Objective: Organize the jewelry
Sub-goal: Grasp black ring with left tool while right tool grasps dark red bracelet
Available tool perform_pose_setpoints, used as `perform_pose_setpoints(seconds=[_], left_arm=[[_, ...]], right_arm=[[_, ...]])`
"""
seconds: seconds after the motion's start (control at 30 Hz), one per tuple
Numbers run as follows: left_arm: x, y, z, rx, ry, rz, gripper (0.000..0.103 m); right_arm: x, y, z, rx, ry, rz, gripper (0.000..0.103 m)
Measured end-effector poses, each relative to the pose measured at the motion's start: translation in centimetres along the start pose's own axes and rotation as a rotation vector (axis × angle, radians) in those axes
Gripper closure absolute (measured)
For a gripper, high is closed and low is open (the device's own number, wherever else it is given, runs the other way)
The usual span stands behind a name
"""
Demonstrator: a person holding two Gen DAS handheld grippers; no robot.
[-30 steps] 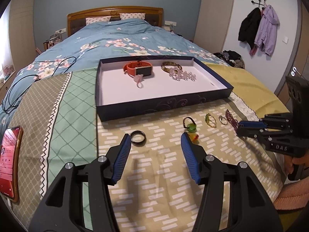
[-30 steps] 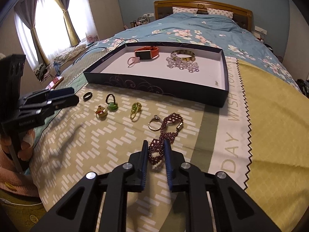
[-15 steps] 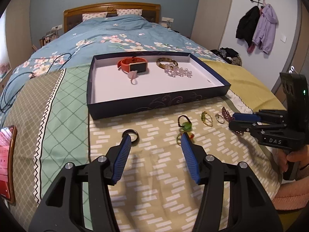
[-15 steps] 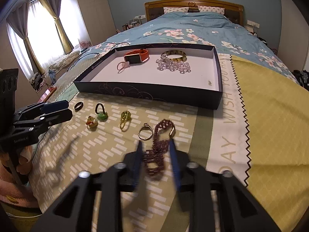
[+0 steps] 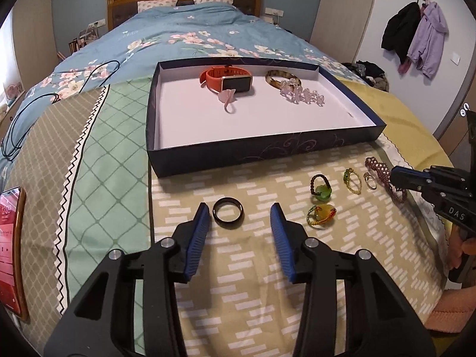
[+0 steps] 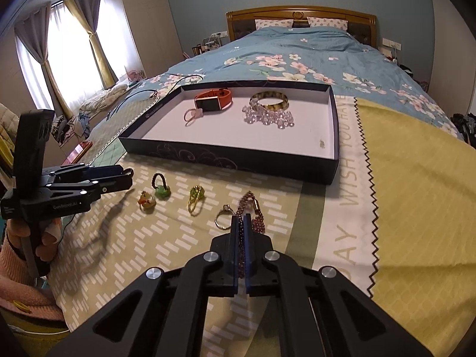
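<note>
Jewelry is partly sorted, by the look of it: the dark shallow box on the bed already holds four pieces, all toward its far side, namely an orange-strapped watch with a small pink ring just near of it, and to the right a mottled bangle touching a clear crystal bracelet. Six pieces are left outside on the patterned blanket, strung in a row in front of the box's near wall: a black ring at the left, then an amber-stoned ring, a green-stoned ring, a small yellow-green ring, a silver ring and a maroon beaded bracelet at the right end. The left gripper has just been narrowing its fingers, which stand partly open on either side of the black ring without pressing it; the left finger's tip sits just beside the ring, the right one well clear. The right gripper has just clamped its fingers nearly together on the near end of the beaded bracelet, whose beads show between the pads while the rest lies on the blanket. I judge the work somewhat under halfway: both current picks must be carried into the box, and four rings wait after that.
</note>
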State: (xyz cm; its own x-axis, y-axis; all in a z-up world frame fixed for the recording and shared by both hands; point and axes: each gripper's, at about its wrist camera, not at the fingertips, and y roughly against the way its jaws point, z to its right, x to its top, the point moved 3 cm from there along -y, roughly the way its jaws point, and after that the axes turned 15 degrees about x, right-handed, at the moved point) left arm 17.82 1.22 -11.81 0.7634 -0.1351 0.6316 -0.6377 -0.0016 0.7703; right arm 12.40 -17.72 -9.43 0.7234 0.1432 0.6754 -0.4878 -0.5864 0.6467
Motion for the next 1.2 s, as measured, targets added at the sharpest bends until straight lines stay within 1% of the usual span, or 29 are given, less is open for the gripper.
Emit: perform_pose_setpoints(seconds=[0.13,0.2,0.23,0.3,0.37,0.53,0.67,1.0,1.2], left_arm=[[0.0,-0.4,0.1,0.011,-0.010,-0.003,0.064],[0.1,-0.6,0.1,0.025,-0.018,-0.002,0.070],[0.2,-0.6,0.1,0.028,-0.017,-0.003,0.071],[0.3,-0.7,-0.2,0.037,-0.006,-0.004,0.081],[0.3,-0.7,-0.5,0.033,0.008,-0.005,0.081],[0.3,-0.6,-0.6,0.047,0.000,0.008,0.081],[0.2,0.1,-0.6,0.042,0.007,0.025,0.081],[0.8,2.3,-0.3,0.017,0.010,0.078,0.081],[1.8,3.5,-0.1,-0.004,0.016,0.113,0.081]], right_arm=[[0.4,0.3,-0.1,0.009,0.006,0.016,0.102],[0.6,0.5,-0.2,0.012,0.009,0.024,0.102],[0.6,0.6,-0.2,0.012,0.009,0.029,0.102],[0.8,0.7,-0.2,0.017,0.013,0.036,0.101],[0.9,0.8,-0.4,0.018,0.016,0.042,0.101],[1.2,1.0,-0.6,0.029,0.025,0.051,0.102],[1.5,1.2,-0.8,0.045,0.033,0.062,0.102],[2.6,2.0,-1.2,0.063,0.051,0.095,0.102],[4.1,2.7,-1.7,0.069,0.077,0.125,0.102]])
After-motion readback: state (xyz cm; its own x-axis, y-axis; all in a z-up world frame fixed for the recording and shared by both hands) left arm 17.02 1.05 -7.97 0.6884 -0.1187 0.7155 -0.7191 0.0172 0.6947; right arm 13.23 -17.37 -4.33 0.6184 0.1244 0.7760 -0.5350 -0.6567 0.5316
